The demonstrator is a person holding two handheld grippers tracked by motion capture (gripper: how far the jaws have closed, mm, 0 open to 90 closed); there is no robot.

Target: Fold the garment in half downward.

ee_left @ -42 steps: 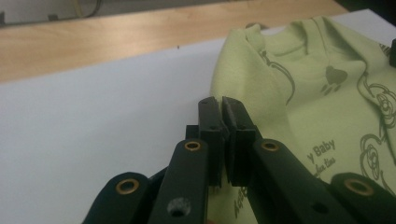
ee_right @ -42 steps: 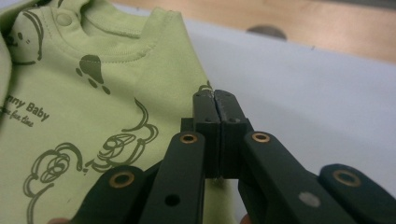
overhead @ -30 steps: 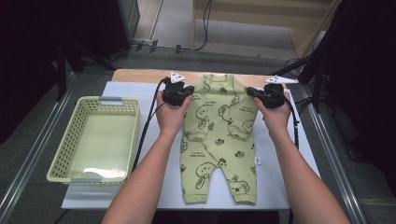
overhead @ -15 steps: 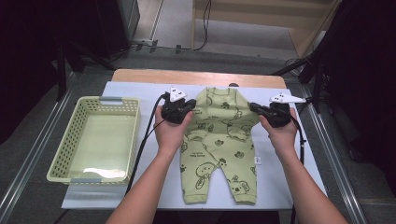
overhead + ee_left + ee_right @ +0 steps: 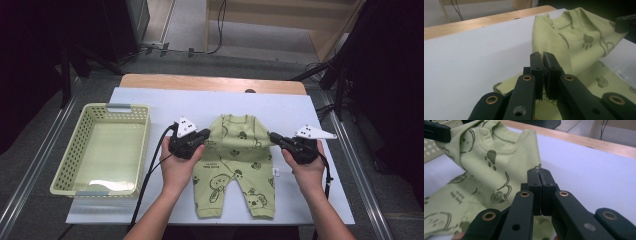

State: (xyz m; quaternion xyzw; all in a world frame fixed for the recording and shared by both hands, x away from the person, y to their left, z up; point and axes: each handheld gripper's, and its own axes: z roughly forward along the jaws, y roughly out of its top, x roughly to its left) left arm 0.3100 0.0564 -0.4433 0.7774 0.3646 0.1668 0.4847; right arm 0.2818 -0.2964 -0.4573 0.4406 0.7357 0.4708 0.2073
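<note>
A pale green baby romper (image 5: 239, 165) printed with dark animals and paw marks lies on the white table cover, legs toward the person. My left gripper (image 5: 206, 140) is shut on its left shoulder and my right gripper (image 5: 274, 136) is shut on its right shoulder. The upper part of the romper is lifted and stretched between them above the lower part. In the left gripper view the shut jaws of my left gripper (image 5: 541, 56) meet the raised cloth of the romper (image 5: 579, 42). In the right gripper view my right gripper (image 5: 539, 172) is shut beside the romper's collar (image 5: 499, 157).
A pale yellow-green plastic basket (image 5: 143, 145) stands at the left of the table. The white cover (image 5: 165, 105) stretches behind the romper to a wooden table edge (image 5: 210, 82). Metal rails run along both sides, and cables lie on the floor beyond.
Both hands have moved toward the person with the romper's shoulders in the grippers. The romper's top has come nearer, over its own lower part.
</note>
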